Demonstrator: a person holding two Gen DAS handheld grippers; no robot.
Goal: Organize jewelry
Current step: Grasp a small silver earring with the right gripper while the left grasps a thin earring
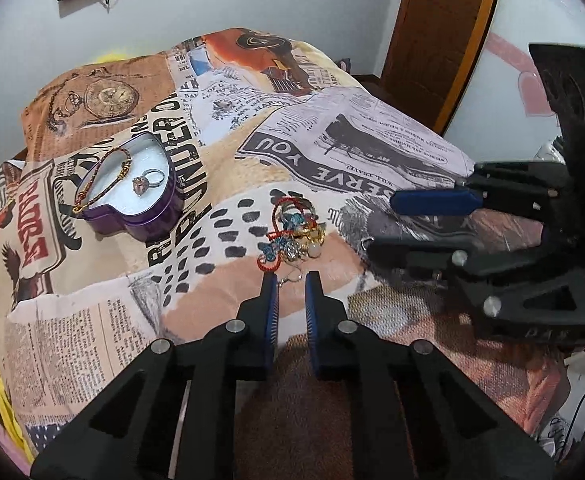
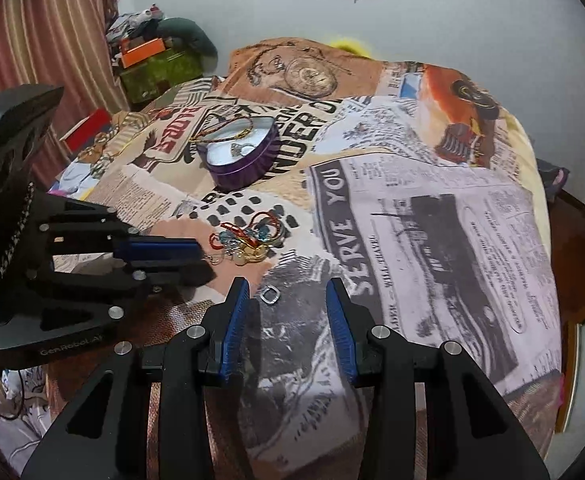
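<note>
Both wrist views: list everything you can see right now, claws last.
tin: one, purple, heart-shaped, open, on the bedspread, far left
chain: one, gold, draped over the tin's rim
ring: one, silver with pink stone, inside the tin
jewelry pile: one tangle, red, blue, gold, mid-bedspread
small ring: one, silver, alone near the right claw
bedspread: one, newspaper print
door: one, brown, far right
curtain: one, striped pink
left claw: open, just short of the pile
right claw: open, wide
</note>
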